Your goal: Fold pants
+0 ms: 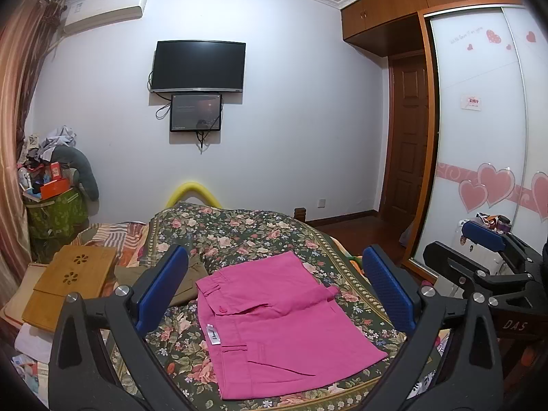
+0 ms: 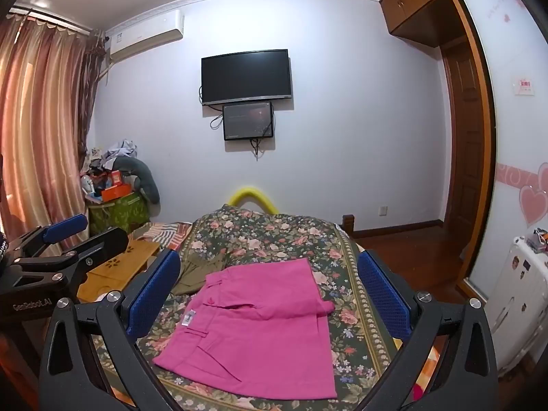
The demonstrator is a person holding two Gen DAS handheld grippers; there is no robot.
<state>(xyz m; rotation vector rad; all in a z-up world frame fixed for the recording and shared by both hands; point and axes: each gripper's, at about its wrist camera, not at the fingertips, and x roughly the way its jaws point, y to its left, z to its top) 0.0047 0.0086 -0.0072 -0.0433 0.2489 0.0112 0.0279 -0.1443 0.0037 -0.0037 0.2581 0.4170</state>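
Observation:
Pink pants (image 1: 274, 322) lie folded into a compact rectangle on the floral bedspread (image 1: 239, 229), waistband and white label toward the left. In the right wrist view the same pink pants (image 2: 257, 328) sit flat with a folded layer on top. My left gripper (image 1: 274, 287) hovers above and in front of them, jaws wide open, nothing between its blue pads (image 1: 164, 284). My right gripper (image 2: 269, 294) is likewise open and empty above the pants. The right gripper also shows at the right edge of the left wrist view (image 1: 486, 239), and the left gripper at the left edge of the right wrist view (image 2: 65, 229).
An olive-brown garment (image 2: 198, 270) lies just behind-left of the pink pants. A bamboo lap tray (image 1: 68, 284) rests at the bed's left. A cluttered green bin (image 1: 54, 212) stands by the curtain. A wardrobe with heart decals (image 1: 489, 137) and a white cabinet (image 2: 520, 294) are at right.

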